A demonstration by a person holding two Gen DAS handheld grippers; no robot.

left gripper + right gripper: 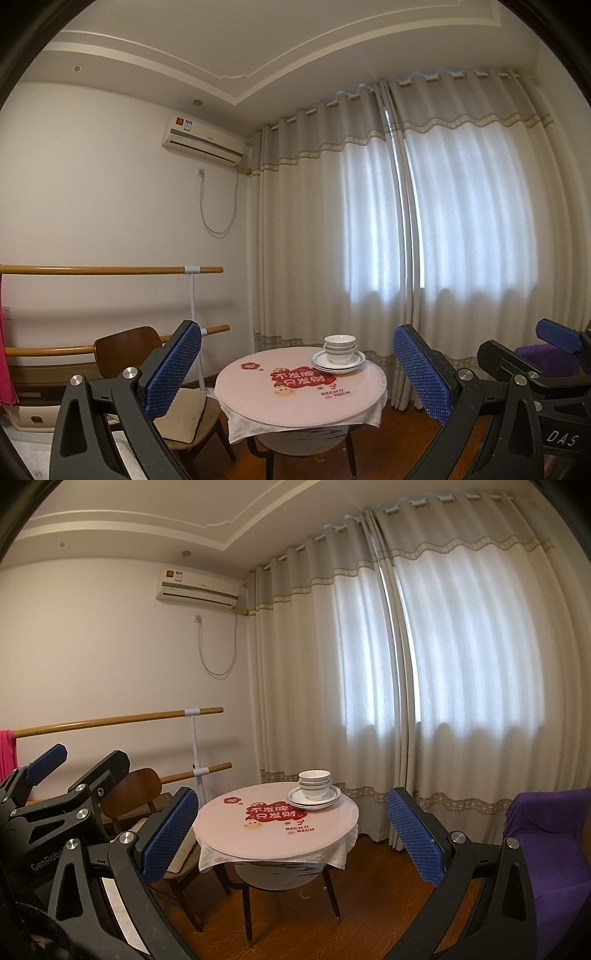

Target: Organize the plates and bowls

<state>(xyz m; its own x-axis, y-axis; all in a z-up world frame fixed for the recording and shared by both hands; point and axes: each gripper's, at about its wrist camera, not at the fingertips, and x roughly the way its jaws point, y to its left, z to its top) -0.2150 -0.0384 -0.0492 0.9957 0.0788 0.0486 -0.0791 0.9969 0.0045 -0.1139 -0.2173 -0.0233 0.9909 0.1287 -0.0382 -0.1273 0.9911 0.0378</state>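
Already stacked, bowls point(340, 349) sit on plates point(338, 362) at the table's point(258, 406) far right. I hold both grippers point(295, 373) point(291, 834) released, well apart; stacking looks done.

The round table top point(258, 402) carries a red cloud-shaped print with white Chinese characters reading "不发脾 只发财", and beside it the small words "RICH!! RICH". In the left wrist view, the right gripper point(524, 347) shows the letters "DAS" on its black body. In the right wrist view, the left gripper point(79, 762) reads "GenRobo", cut off.
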